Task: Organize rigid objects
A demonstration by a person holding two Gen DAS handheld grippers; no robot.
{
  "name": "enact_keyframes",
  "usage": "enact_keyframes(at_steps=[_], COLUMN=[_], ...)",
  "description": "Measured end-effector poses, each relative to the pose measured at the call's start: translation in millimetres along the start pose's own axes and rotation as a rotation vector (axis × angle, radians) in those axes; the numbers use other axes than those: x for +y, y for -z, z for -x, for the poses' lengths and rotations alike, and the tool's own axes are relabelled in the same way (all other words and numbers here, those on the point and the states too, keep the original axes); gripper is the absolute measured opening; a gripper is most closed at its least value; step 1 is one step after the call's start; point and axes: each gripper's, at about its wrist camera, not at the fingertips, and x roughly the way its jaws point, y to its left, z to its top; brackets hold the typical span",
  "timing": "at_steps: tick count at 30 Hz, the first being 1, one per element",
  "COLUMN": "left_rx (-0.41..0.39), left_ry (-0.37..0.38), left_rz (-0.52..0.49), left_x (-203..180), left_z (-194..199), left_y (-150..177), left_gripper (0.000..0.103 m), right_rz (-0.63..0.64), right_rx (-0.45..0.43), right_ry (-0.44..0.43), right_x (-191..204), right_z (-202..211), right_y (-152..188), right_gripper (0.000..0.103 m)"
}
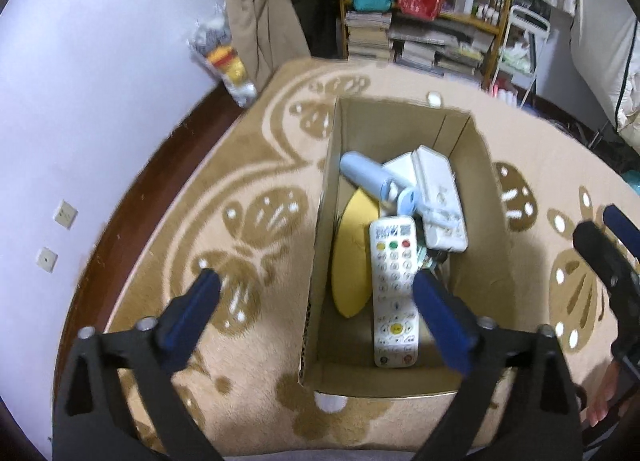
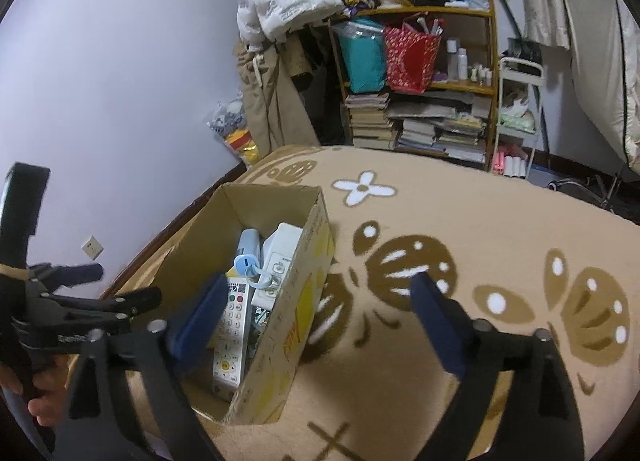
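Observation:
An open cardboard box stands on the patterned rug. Inside lie a white remote control, a yellow oval disc, a pale blue cylinder, a small blue round piece and a white box-shaped device. My left gripper hovers open above the box's near left wall, empty. My right gripper is open and empty, straddling the box's right wall. In the left wrist view the right gripper shows at the right edge.
The beige and brown rug covers the floor to the right of the box. A white wall runs along the left. A shelf with books and bags stands at the back, hanging clothes beside it. A hand holds the left gripper.

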Motion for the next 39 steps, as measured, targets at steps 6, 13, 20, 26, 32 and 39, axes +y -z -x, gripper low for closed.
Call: enact_keyframes(at_steps=[6, 13, 20, 26, 32, 39], left_rx=[-0.065, -0.149, -0.252, -0.334, -0.392, -0.408], left_ry=[0.003, 0.022, 0.032, 0.023, 0.003, 0.011], left_rz=[-0.01, -0.024, -0.004, -0.03, -0.008, -0.011], left_x=[-9, -16, -15, -20, -24, -25], left_z=[23, 55, 89, 104, 107, 104], left_y=[1, 9, 26, 47, 66, 75], left_gripper=[0.102, 0.102, 0.102, 0.102, 0.102, 0.102], right_rz=[0.003, -0.001, -0.004, -0.004, 0.019, 0.001], right_rx=[-0.014, -0.056, -0.129, -0.192, -0.211, -0.231], right_ry=[0.021, 0.046, 0.048, 0.051, 0.056, 0.061], right_x=[-6, -16, -20, -22, -22, -29], right_z=[18, 45, 72, 89, 93, 92], right_y=[2, 5, 14, 25, 39, 56], right_gripper=[0.103, 0.103, 0.103, 0.103, 0.103, 0.103])
